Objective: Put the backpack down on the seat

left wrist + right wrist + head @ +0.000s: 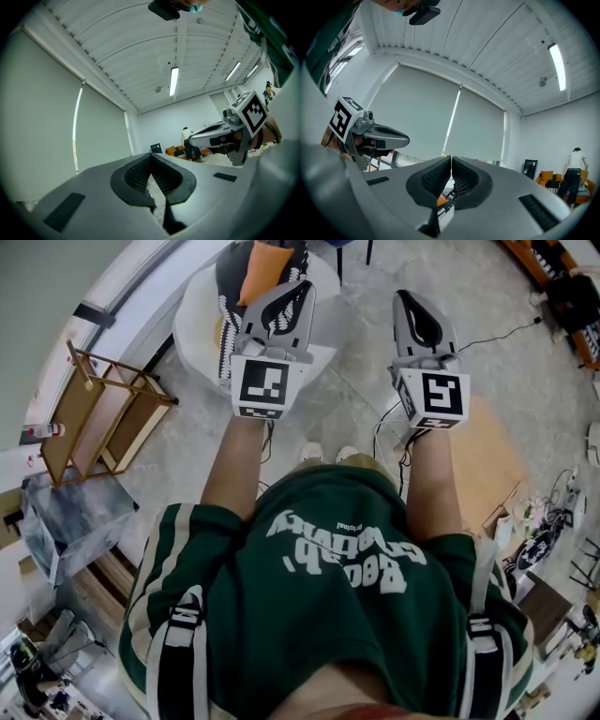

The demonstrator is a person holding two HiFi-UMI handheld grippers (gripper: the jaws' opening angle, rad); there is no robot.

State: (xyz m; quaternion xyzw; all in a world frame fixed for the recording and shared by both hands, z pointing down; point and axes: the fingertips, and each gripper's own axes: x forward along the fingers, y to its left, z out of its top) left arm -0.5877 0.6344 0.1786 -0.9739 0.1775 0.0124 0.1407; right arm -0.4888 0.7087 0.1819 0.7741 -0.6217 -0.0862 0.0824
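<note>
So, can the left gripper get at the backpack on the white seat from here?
Probably yes: in the head view the left gripper hangs over the backpack on the white seat, with nothing between. Its jaws are shut and empty, so they must open first.
</note>
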